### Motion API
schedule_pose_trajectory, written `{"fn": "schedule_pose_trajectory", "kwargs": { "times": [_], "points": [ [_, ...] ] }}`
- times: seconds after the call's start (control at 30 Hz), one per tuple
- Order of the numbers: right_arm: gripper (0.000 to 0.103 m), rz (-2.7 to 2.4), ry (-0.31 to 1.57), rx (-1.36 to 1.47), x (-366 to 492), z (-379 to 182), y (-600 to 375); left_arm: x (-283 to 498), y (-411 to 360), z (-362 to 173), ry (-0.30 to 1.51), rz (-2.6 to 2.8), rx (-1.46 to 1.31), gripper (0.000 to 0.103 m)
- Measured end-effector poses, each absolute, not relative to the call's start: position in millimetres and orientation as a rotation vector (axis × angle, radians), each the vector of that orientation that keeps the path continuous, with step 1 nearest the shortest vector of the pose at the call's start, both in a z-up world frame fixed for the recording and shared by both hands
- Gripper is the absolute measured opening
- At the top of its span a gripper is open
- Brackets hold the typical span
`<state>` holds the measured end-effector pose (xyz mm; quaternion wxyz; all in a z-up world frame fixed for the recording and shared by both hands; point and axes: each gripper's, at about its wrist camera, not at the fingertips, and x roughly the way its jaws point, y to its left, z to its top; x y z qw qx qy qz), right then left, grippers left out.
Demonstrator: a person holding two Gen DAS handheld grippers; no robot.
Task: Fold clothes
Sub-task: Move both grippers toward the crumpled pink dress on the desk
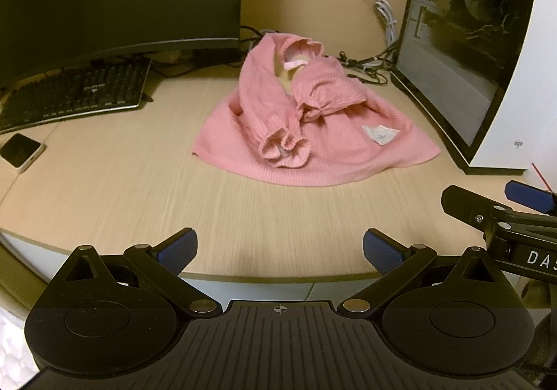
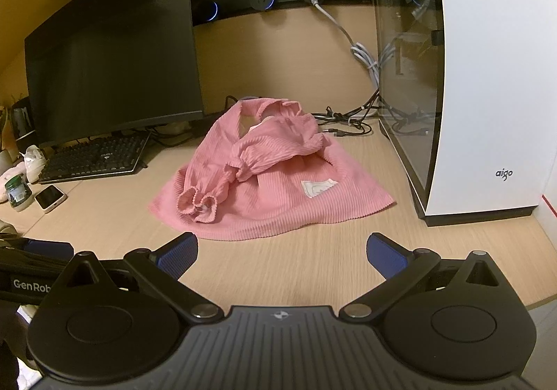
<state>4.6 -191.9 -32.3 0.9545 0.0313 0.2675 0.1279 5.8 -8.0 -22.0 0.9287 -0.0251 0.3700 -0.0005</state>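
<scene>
A small pink dress (image 1: pixel 306 132) of ribbed, corduroy-like knit lies in a loose heap near the middle of the pale wood-grain desk (image 1: pixel 139 188), its skirt fanned flat toward the front edge and its bodice bunched up behind. One long sleeve runs forward across the skirt and ends in a frilled, gathered cuff (image 1: pixel 283 148); the other sleeve is puffed and crumpled on top. A white stitched patch (image 1: pixel 379 134) with an angular outline sits on the skirt's right side, and a pale lining shows at the open neckline.

The left gripper (image 1: pixel 280 252) hovers over the desk's near edge, well short of the cloth, its two blue textured pads (image 1: pixel 177 250) spread wide with nothing between them. The right gripper (image 2: pixel 282 252) is likewise wide open and empty, its waffle-patterned blue pads (image 2: pixel 386 256) apart, just in front of the hem without touching it. Both are matte black with rounded hinge housings and a ridged base.

To the left stand a dark curved monitor (image 2: pixel 111 66) and a black keyboard (image 2: pixel 94 158) with a white-edged phone (image 2: pixel 50 198) beside it. On the right rises a glossy white computer case (image 2: pixel 494 76) with a smoked glass side panel, tangled black cables (image 2: pixel 351 120) and a looped white cord behind the dress
</scene>
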Motion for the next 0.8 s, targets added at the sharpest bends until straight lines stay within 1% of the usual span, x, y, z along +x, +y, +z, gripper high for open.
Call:
{"fn": "schedule_pose_trajectory", "kwargs": {
  "times": [0.8],
  "points": [
    [0.103, 0.219, 0.602, 0.076, 32, -42, -165, 43, 21, -33, 0.805, -0.047, -0.065, 0.103]
  ]
}}
